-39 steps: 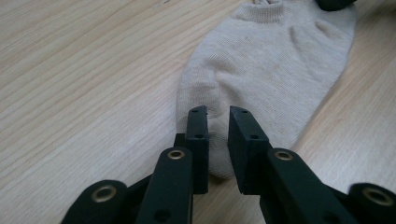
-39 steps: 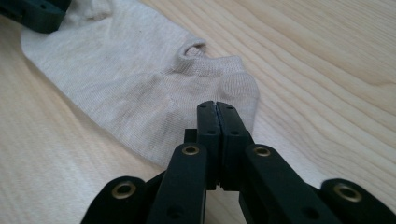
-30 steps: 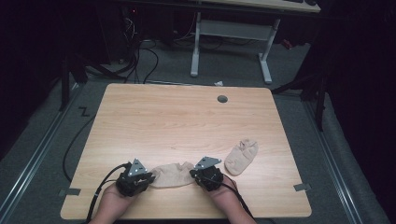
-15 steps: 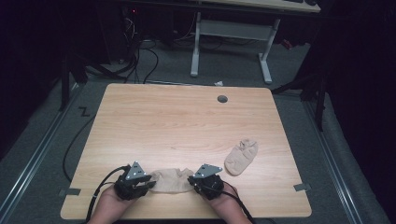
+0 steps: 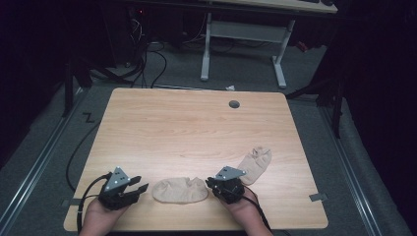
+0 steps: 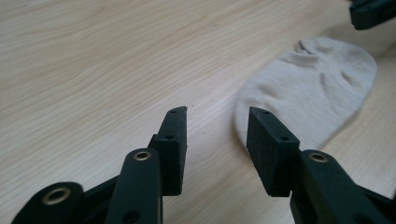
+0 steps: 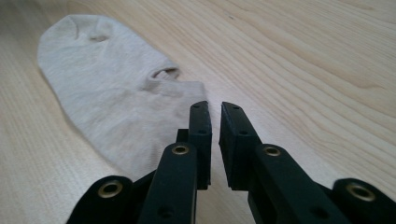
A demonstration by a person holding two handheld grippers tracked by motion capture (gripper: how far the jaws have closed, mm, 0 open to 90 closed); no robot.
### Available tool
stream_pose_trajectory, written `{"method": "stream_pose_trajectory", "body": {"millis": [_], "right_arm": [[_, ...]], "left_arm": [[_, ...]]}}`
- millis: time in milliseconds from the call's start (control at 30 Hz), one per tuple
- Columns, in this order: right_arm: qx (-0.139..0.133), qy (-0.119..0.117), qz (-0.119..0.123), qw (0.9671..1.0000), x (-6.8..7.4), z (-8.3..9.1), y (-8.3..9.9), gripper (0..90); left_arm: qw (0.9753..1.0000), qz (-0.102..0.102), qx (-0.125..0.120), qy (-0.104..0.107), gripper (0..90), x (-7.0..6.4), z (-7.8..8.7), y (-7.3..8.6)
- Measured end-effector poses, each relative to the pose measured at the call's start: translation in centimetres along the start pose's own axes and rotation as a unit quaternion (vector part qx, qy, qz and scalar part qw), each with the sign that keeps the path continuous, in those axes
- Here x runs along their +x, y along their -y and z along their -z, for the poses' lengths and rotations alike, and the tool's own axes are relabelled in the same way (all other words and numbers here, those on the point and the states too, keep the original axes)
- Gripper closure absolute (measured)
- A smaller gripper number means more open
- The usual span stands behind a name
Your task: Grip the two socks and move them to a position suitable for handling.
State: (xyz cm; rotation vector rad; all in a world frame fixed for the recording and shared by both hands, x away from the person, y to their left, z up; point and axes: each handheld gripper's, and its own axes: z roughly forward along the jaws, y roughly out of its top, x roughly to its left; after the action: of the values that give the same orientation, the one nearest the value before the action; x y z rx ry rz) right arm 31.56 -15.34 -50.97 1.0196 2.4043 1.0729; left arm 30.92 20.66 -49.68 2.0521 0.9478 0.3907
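My left claw (image 5: pixel 140 188) sits jaws apart just left of the near beige sock (image 5: pixel 180 190) flat on the surface (image 5: pixel 196 132), right claw (image 5: pixel 212 185) nearly closed, empty, beside it; second sock (image 5: pixel 254 164) lies right.

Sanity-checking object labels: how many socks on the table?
2. One sock lies flat near the front edge between the left gripper and right gripper; the other sock lies farther right. None apparently hidden.

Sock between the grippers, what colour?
Plain beige sock, no pattern; clearest in the left gripper view.
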Motion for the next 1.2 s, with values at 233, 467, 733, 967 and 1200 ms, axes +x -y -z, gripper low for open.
{"method": "stream_pose_trajectory", "body": {"millis": [233, 467, 733, 967, 1200], "right_arm": [[-0.014, 0.035, -0.033, 0.9988, -1.9, 0.6, 0.1, 76.3], [-0.027, 0.066, -0.059, 0.9957, -4.9, 0.9, -1.5, 70.9], [-0.031, 0.112, -0.095, 0.9886, -8.5, 2.9, -0.1, 70.2], [-0.01, 0.151, -0.113, 0.982, -10.1, 4.2, 2.2, 69.2], [0.005, 0.137, -0.14, 0.9807, -10.3, 5.5, 4.2, 88.6]], "left_arm": [[0.999, 0.016, -0.013, -0.04, 53.4, 1.5, 0.0, 0.1], [0.9991, 0.016, -0.009, -0.038, 51.0, 1.6, -0.4, 0.1], [0.9995, 0.002, -0.003, -0.031, 50.9, 1.1, -0.7, 0.0], [0.9995, -0.004, -0.007, -0.03, 51.0, 0.7, -0.6, -0.1], [0.9996, -0.007, -0.006, -0.028, 52.3, 0.6, -0.7, -0.1]]}}
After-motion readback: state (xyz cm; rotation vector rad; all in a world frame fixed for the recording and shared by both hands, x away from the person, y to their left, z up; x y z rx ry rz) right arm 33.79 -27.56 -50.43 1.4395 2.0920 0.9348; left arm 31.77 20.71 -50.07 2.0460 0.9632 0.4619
